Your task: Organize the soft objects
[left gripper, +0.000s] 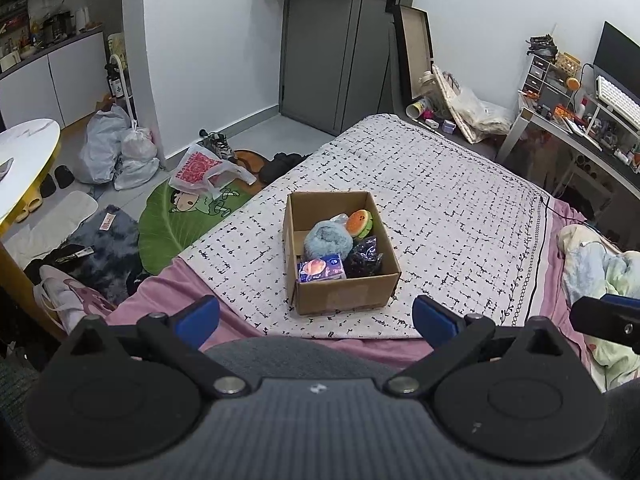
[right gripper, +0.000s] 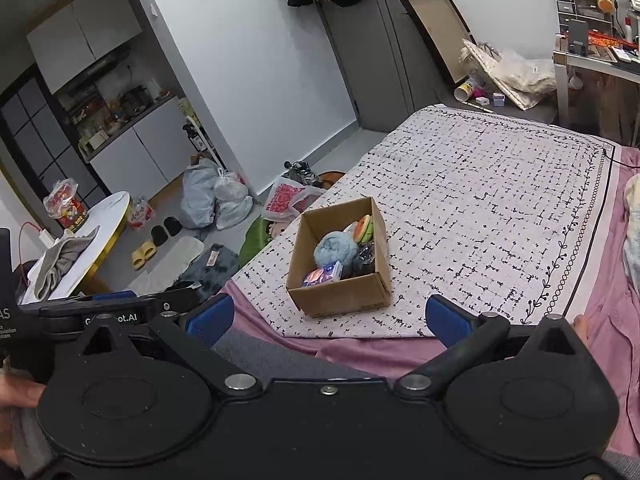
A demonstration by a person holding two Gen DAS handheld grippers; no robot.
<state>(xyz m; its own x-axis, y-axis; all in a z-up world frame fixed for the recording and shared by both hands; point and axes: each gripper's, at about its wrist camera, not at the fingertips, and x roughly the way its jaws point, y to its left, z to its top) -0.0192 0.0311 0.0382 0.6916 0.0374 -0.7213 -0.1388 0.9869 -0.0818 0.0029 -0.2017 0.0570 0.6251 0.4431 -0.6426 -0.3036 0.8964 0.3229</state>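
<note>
An open cardboard box (left gripper: 344, 295) (right gripper: 340, 298) sits on the patterned white blanket (left gripper: 460, 208) (right gripper: 492, 200) on the bed. Inside lie a fluffy blue-grey ball (left gripper: 327, 238) (right gripper: 335, 251), an orange and green plush (left gripper: 360, 223) (right gripper: 365, 229), a dark crinkly bag (left gripper: 364, 258) (right gripper: 363, 260) and a blue tissue pack (left gripper: 321, 268) (right gripper: 324, 274). My left gripper (left gripper: 316, 320) hangs open just short of the box, nothing between its blue pads. My right gripper (right gripper: 329, 320) is also open and empty, at the same distance from the box.
Pink sheet (left gripper: 180, 288) borders the blanket. A crumpled quilt (left gripper: 600, 272) lies at right. Bags (left gripper: 116, 152), slippers and a green rug (left gripper: 180, 224) cover the floor left of the bed. A round white table (right gripper: 92, 232) stands left, a cluttered desk (left gripper: 580, 128) far right.
</note>
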